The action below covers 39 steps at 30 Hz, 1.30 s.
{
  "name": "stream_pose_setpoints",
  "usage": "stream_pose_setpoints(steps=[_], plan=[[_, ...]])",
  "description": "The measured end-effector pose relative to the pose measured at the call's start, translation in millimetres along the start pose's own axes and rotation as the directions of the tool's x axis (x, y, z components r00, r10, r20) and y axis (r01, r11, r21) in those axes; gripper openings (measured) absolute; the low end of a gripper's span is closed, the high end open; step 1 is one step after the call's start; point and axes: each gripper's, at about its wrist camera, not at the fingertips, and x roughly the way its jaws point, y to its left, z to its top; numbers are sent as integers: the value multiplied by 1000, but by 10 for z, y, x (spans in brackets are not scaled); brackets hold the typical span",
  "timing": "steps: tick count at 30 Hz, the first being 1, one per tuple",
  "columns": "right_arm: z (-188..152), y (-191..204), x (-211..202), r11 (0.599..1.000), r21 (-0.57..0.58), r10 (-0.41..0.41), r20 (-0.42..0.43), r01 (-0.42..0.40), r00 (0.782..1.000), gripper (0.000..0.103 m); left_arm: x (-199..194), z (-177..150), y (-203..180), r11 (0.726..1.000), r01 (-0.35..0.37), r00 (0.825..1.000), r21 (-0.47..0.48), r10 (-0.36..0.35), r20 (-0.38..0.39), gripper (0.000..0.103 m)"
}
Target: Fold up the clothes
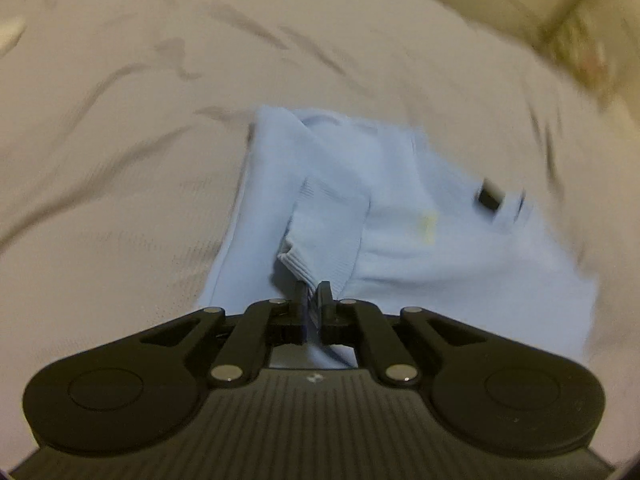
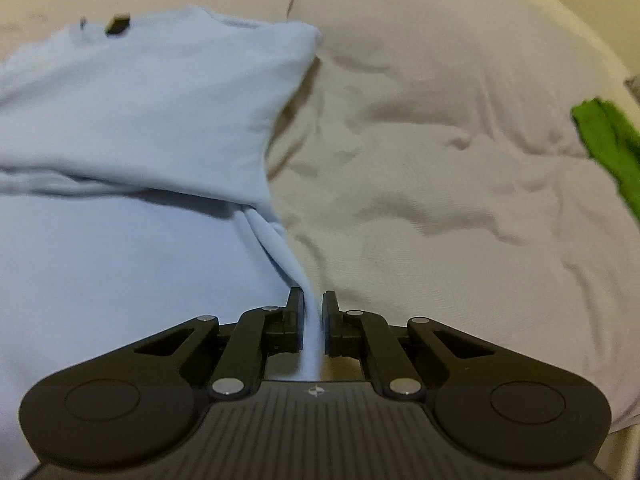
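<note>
Here, left hand-held gripper (image 1: pixel 314 294) clamped on pale blue sweater (image 1: pixel 400 216) cuff, right hand-held gripper (image 2: pixel 313 304) pinching its bunched edge.

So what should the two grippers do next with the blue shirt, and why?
Probably carry both pinched edges forward together and lay them down. The left gripper is shut on a ribbed cuff of the light blue shirt, the right gripper on a stretched edge, and part of the shirt already lies doubled over on the cream bedsheet.

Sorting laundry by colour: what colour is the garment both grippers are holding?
Light blue, plain; the garment shows best in the right wrist view.
</note>
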Motion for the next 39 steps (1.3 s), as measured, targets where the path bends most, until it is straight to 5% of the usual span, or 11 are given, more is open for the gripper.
stream_pose_setpoints(steps=[2,4,6,12,13,15,21,26,28,32,39], plan=[[13,35,-38,1000,-23,11,9,-10,1000,5,-17,57,37,999,16,1000,-50,-16,1,2],[31,12,-161,999,-7,47,54,-47,997,38,65,19,-72,1000,-14,999,20,14,-33,2],[40,-15,-262,996,5,85,118,-86,989,44,41,-18,-83,999,-18,999,39,19,-34,2],[247,82,32,988,-79,140,134,-131,981,35,-80,-12,-2,1000,15,1000,-6,-15,-3,2],[279,70,81,985,-77,162,138,-152,977,23,-129,-11,-24,1000,22,1000,9,-22,7,2],[326,-3,103,979,-50,201,162,-196,966,18,-237,-5,-78,998,39,999,42,-41,24,2],[322,-224,117,949,91,282,181,-301,942,15,-366,1,-205,995,64,998,83,-66,24,2],[245,-475,401,890,345,283,98,-299,954,9,-174,-171,-177,989,2,999,150,3,-35,2],[262,-463,404,896,338,277,83,-289,957,0,-123,-246,-113,985,-10,999,169,19,-49,3],[295,-438,408,908,323,264,53,-267,963,2,-92,-280,-53,980,-23,998,196,35,-56,6],[354,-395,415,927,296,240,2,-230,971,24,-47,-374,-156,937,-84,993,339,106,-45,11]])
